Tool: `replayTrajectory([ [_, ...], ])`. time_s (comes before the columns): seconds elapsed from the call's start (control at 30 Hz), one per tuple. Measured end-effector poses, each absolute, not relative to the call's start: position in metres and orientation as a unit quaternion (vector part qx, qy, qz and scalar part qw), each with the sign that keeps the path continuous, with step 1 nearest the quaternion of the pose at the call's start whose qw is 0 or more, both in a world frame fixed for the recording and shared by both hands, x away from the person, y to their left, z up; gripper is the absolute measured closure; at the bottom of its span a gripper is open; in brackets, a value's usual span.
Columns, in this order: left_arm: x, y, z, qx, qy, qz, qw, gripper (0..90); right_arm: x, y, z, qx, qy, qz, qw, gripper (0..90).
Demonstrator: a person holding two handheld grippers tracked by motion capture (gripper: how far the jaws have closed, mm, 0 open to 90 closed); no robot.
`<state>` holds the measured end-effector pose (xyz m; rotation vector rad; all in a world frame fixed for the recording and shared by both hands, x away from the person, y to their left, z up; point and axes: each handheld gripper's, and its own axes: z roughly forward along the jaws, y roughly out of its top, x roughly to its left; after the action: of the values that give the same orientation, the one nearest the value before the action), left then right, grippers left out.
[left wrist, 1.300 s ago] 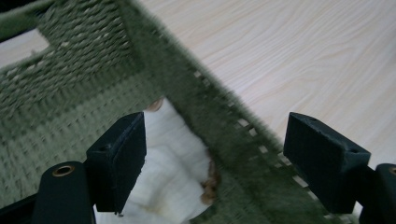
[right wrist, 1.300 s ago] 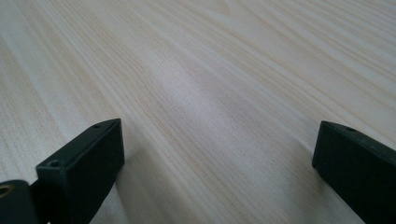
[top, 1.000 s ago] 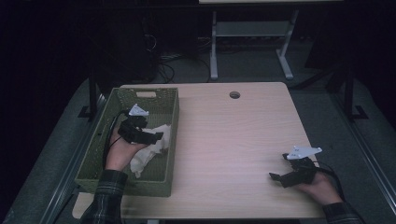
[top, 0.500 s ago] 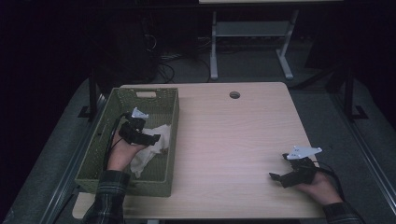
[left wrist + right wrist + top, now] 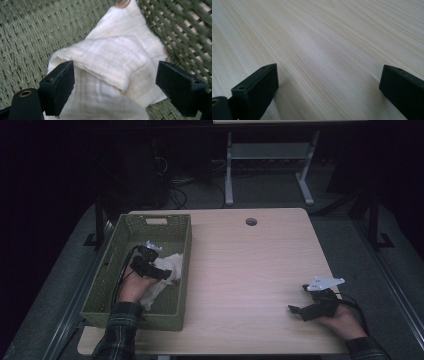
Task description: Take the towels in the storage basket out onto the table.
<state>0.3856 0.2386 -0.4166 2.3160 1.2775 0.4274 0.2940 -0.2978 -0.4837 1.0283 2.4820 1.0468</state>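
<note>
Now the left gripper (image 5: 159,271) has dropped lower into the green woven basket (image 5: 131,232), jaws just opening wide, straddling the folded white cloth (image 5: 110,62) without pinching it. Cloth lies against the basket's right wall. Right gripper (image 5: 301,303) rests near the table (image 5: 240,270) front edge, jaws spread, bare wood ahead.

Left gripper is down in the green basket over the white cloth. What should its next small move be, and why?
Probably ease down a little further and close on the raised fold. The left gripper has just been opening its jaws; they now straddle the white cloth without pressing it. The cloth lies crumpled on the floor of the green basket, near its right wall. The right gripper rests open on the table.
</note>
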Motion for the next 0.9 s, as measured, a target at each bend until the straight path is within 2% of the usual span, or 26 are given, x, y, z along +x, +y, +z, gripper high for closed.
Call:
replayTrajectory([
  [0.63,0.391,0.237,-0.440,0.860,0.472,0.110,0.161,13.9,0.294,-0.298,-0.484,0.354,0.854,0.360,0.129,1.8],
  [0.73,0.390,0.237,-0.440,0.859,0.475,0.107,0.159,15.5,0.294,-0.298,-0.484,0.354,0.854,0.360,0.129,1.8],
  [0.9,0.390,0.236,-0.437,0.859,0.479,0.098,0.154,25.0,0.294,-0.298,-0.484,0.353,0.854,0.360,0.129,1.8],
])
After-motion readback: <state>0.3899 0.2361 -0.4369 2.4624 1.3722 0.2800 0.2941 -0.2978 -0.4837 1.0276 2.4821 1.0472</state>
